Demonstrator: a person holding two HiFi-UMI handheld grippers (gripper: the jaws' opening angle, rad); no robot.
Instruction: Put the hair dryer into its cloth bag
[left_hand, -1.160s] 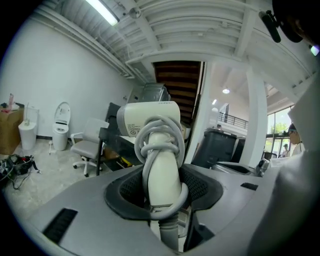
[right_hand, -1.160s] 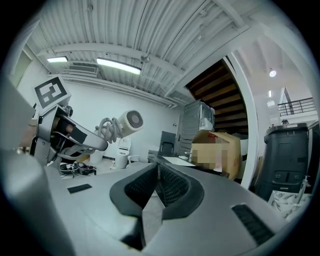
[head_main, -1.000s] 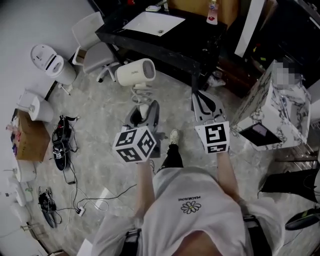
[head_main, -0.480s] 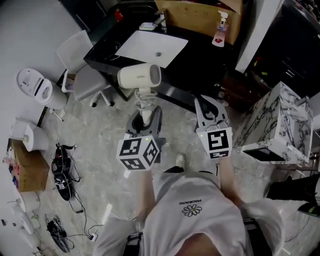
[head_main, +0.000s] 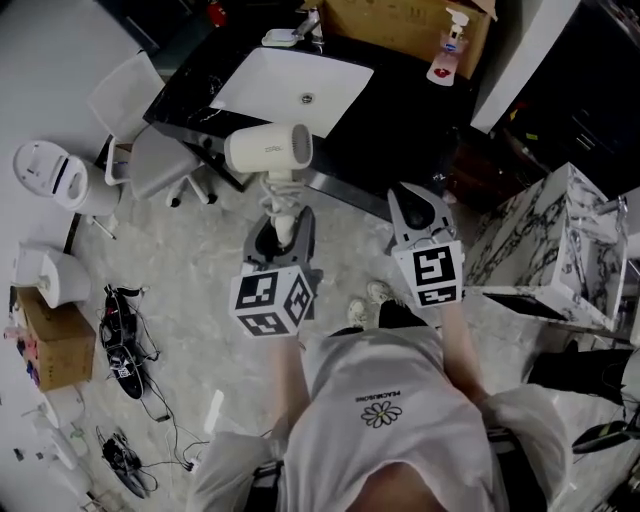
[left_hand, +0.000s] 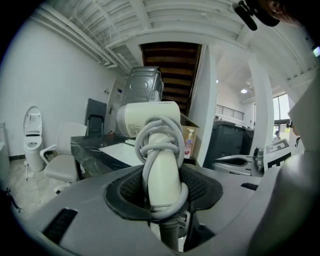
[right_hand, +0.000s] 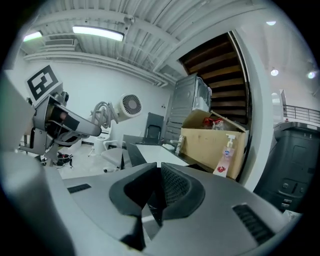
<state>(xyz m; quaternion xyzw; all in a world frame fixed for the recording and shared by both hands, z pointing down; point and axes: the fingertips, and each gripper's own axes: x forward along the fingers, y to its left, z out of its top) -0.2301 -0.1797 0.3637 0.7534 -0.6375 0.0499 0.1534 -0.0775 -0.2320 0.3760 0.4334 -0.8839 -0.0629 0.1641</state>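
- One black stone desk (head_main: 400, 95) with a white sink (head_main: 270, 85) lies ahead; no bag shows.
- Cream hair dryer (head_main: 268, 150), cord (left_hand: 150, 145) wound round its handle (left_hand: 162, 172), stands upright in mid-air.
- Left claw (head_main: 283, 225) clamps the handle, pinning the cord.
- Right claw (head_main: 418, 205): closed, empty, probably free for the bag.

We wore a light shirt (head_main: 400, 450) with short sleeves and a small daisy print (head_main: 381, 414) with tiny letters above it. Our left gripper (head_main: 281, 225) and right gripper (head_main: 414, 195) had smooth grey shells. The left cube (head_main: 273, 303) and the right cube (head_main: 430, 277) showed black-and-white square markers. The jaws had dark pads (right_hand: 175, 186) with a fine mesh pattern.
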